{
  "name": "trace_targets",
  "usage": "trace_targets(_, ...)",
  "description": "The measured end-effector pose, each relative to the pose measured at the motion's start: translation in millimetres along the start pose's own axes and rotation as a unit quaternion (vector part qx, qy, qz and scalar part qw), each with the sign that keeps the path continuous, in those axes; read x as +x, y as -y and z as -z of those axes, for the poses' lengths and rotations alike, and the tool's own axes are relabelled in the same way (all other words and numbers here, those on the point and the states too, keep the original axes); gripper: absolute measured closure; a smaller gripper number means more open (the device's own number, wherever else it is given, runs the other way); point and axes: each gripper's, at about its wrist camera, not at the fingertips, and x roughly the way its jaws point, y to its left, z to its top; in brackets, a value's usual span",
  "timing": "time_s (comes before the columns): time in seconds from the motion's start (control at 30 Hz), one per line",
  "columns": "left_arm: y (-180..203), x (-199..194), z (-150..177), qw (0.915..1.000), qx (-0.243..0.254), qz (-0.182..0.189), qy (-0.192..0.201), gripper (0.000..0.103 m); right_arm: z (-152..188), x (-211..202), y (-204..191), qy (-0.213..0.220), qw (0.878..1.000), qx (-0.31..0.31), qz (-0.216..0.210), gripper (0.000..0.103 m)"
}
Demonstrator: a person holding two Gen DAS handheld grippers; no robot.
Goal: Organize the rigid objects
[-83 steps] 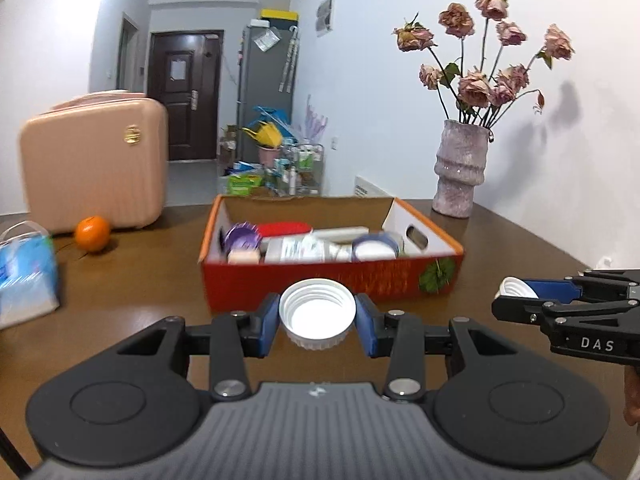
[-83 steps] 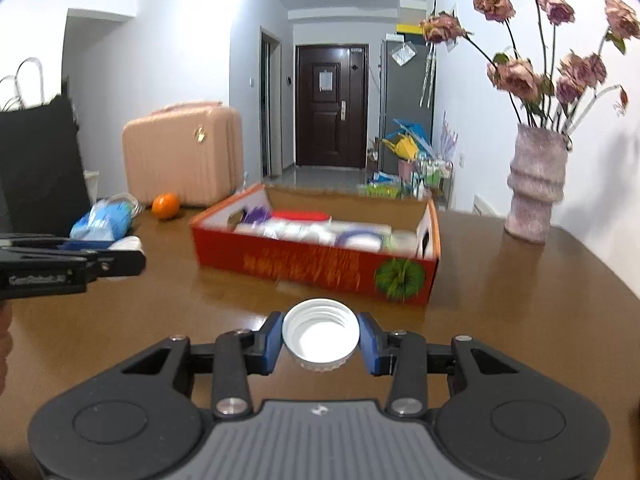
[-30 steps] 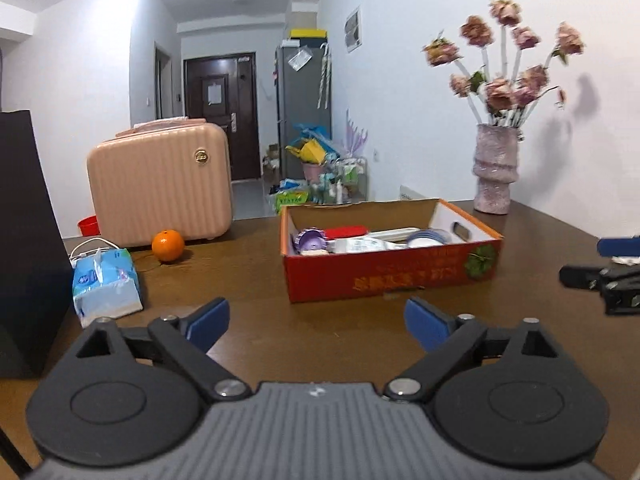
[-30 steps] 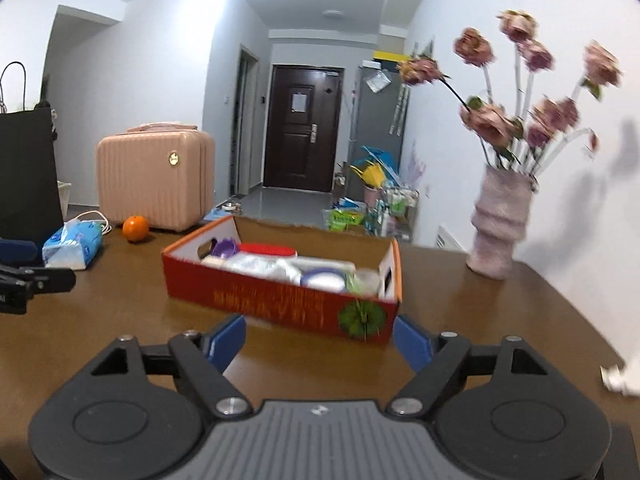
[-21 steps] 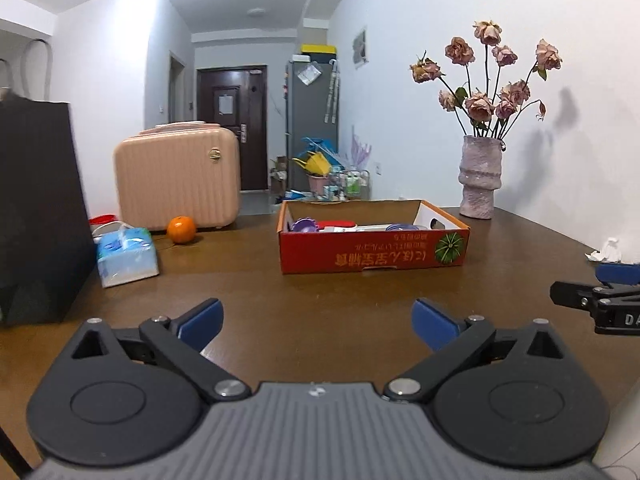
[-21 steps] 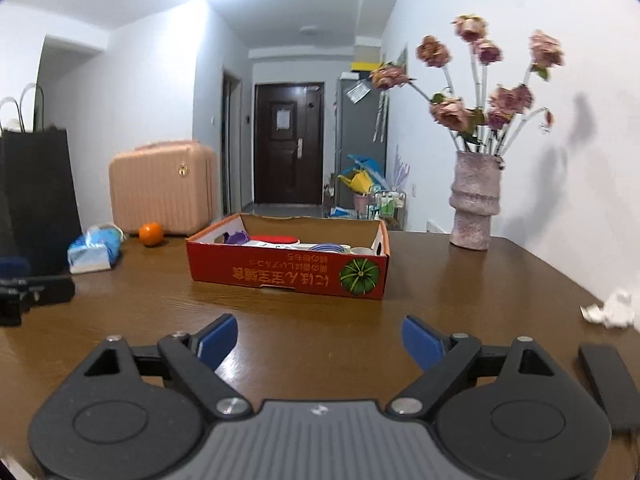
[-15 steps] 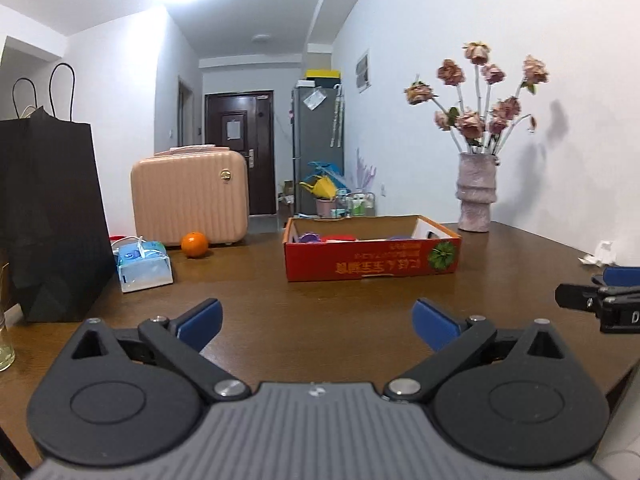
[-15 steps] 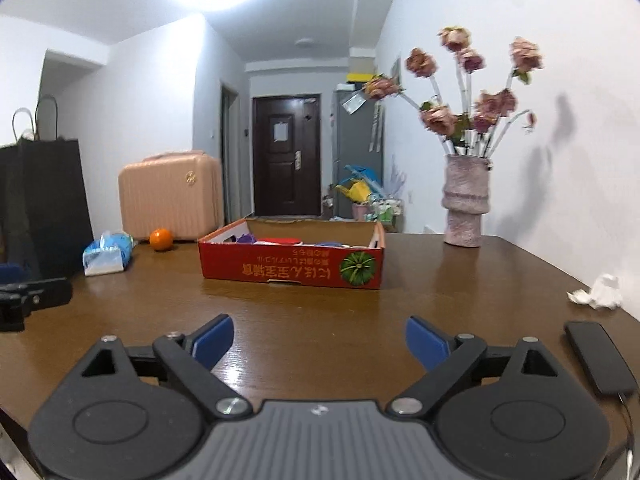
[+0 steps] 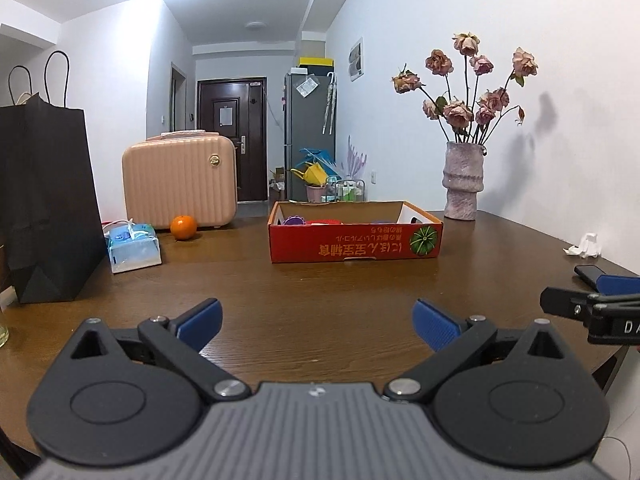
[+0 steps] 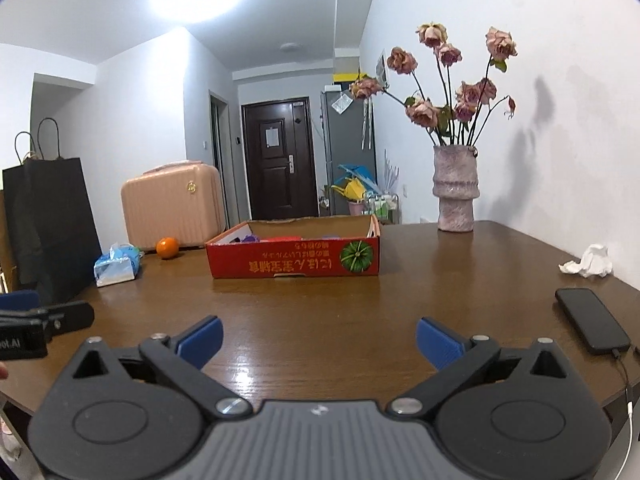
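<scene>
A red cardboard box (image 9: 356, 246) stands mid-table, holding purple, red and white items that barely show over its rim. It also appears in the right wrist view as the same box (image 10: 294, 266). My left gripper (image 9: 318, 320) is open and empty, well short of the box over bare wood. My right gripper (image 10: 318, 338) has its jaws still opening, with nothing between them, and is equally far back. The right gripper's tip (image 9: 592, 308) shows at the right edge of the left wrist view. The left gripper's tip (image 10: 44, 320) shows at the left edge of the right wrist view.
A black paper bag (image 9: 44, 200), a blue tissue pack (image 9: 134, 246), an orange (image 9: 184, 227) and a pink suitcase (image 9: 180, 184) stand at the left. A vase of dried roses (image 10: 456, 196), a crumpled tissue (image 10: 590, 262) and a plugged-in phone (image 10: 592, 320) sit at the right.
Each gripper held a white lid in the earliest frames; both are now empty and spread wide. Both have drawn back from the box, which looks smaller and farther.
</scene>
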Motion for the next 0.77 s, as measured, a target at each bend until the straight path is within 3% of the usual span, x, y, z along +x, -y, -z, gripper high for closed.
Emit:
trace_targets(0.17, -1.3, 3.0, 0.3, 0.9999, -0.004, -0.002, -0.01, 0.0, 2.4, -0.3, -2.1, -0.003, 1.0, 0.002, 0.001, 0.0)
trace_targets(0.77, -1.3, -2.4, 3.5, 0.9999, -0.006, -0.005, 0.013, 0.0, 3.8, -0.8, -4.6, -0.002, 1.0, 0.0, 0.0, 0.0)
